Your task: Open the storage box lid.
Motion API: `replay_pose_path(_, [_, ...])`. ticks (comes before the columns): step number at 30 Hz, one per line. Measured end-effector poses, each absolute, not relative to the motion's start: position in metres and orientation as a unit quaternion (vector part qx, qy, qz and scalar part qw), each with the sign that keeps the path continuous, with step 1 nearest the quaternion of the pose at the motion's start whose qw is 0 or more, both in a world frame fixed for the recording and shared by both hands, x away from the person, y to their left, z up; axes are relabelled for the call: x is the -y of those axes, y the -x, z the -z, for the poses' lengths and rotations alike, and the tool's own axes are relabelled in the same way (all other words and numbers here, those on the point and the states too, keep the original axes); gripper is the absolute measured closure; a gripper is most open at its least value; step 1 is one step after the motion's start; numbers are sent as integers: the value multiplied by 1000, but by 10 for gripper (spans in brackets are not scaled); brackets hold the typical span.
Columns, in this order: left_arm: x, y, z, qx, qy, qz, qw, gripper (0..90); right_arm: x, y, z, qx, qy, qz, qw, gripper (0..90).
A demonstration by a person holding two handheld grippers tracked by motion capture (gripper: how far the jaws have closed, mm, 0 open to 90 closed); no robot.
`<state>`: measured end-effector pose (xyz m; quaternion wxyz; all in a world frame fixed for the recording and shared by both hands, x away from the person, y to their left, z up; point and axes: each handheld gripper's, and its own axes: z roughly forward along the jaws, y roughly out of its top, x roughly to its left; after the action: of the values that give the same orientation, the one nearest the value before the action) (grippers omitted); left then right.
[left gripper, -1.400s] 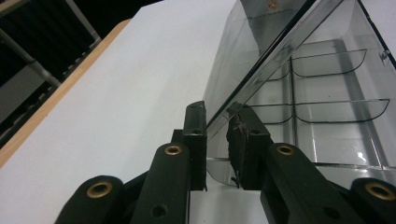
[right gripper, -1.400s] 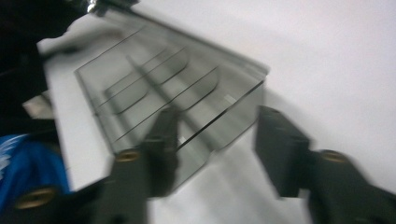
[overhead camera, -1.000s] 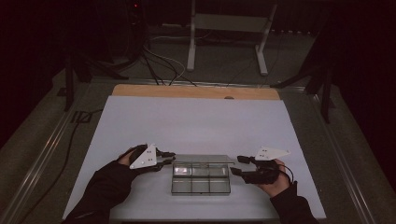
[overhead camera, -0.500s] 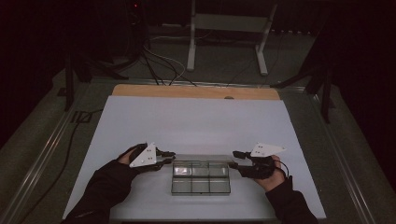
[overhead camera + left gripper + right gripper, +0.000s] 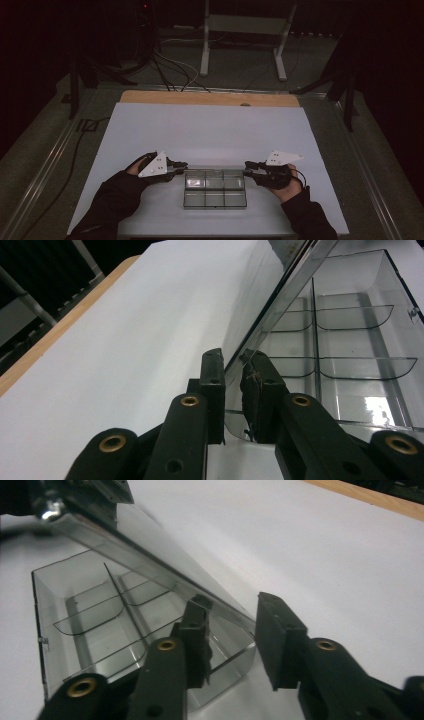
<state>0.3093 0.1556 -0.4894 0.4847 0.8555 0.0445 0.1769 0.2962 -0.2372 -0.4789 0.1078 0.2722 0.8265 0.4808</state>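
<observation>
The left gripper is clamping the box lid at 9 o'clock, while the right gripper's open jaws are closing around its 3 o'clock end.

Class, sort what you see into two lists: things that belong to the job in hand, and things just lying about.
In the job:
clear compartment box
its raised lid
left gripper, clamped on the lid
right gripper, jaws closing about the lid

Lying about:
cables
metal stand

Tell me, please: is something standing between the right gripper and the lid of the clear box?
Nothing visible does. The right gripper already straddles the end of the lid of the clear box; its jaws have just been closing, a gap remaining at one pad. The left gripper clamps the opposite end.
</observation>
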Motion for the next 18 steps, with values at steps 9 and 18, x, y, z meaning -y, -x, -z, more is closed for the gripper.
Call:
replay_pose_path(9, [-156, -312, 489, -56, -853, -172, 490, 839, 236, -298, 477, -823, -282, -482, 105, 731])
replay_pose_path(18, [-155, -315, 488, -63, -852, -173, 491, 856, 235, -300, 476, -819, -296, -479, 108, 761])
